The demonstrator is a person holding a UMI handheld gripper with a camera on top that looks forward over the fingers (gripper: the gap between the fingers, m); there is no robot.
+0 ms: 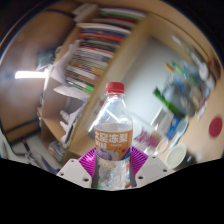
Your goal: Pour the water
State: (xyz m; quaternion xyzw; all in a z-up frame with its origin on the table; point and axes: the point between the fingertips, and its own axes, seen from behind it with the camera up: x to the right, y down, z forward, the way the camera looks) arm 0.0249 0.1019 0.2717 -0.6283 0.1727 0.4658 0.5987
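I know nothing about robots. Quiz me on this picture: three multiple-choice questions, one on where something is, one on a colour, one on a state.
1. Where is the bottle?
A. Between the claw's fingers
B. On the shelf
C. Lying on the floor

2. What colour is the cap?
A. Blue
B. Red
C. White

3. How does the bottle stand?
A. Upside down
B. Flat on its side
C. Upright, cap on

Answers: 1 A, the pink-padded fingers flank its base. 2 B, the cap is plainly red. 3 C, the cap sits on top, closed.
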